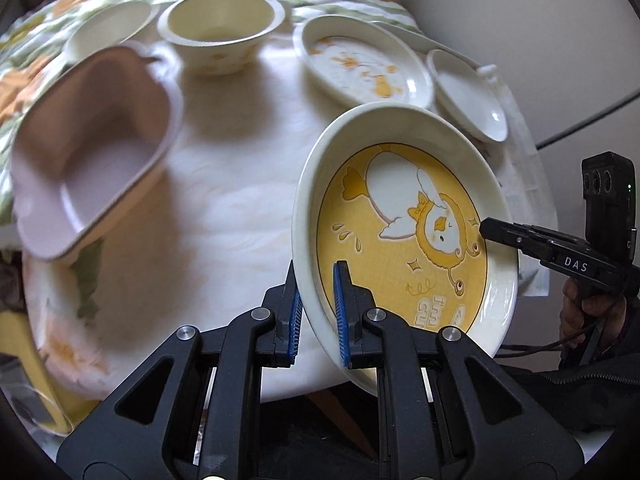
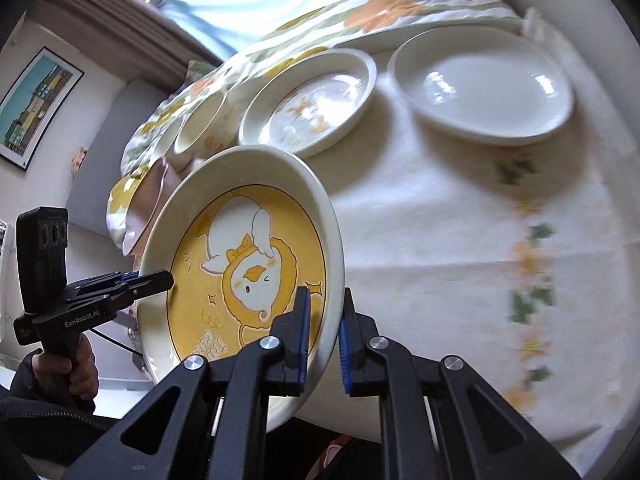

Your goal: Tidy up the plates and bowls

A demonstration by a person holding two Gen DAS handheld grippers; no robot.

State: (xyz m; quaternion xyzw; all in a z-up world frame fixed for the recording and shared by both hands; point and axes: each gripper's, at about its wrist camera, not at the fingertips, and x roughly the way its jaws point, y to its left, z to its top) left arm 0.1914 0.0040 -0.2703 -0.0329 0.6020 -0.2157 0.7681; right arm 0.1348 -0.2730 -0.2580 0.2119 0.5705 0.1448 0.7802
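Yellow duck plate [image 1: 404, 240] | being carried tilted above the bench [image 1: 224, 184] | left tool [image 1: 316, 312] and right tool [image 2: 324, 334] both pinching opposite rims | next: stacking onto a matching plate [image 1: 360, 60]

left wrist – close, downward | right wrist – close, downward | shared: duck plate [image 1: 404, 232]

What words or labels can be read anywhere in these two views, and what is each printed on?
"DAS": white letters on the right gripper, seen from the left wrist.
"GenRobot.AI": white letters on the left gripper, seen from the right wrist.
Yellow lettering near the lower edge of the yellow duck plate: partly hidden by the fingers, unreadable.
Framed picture: no legible text.
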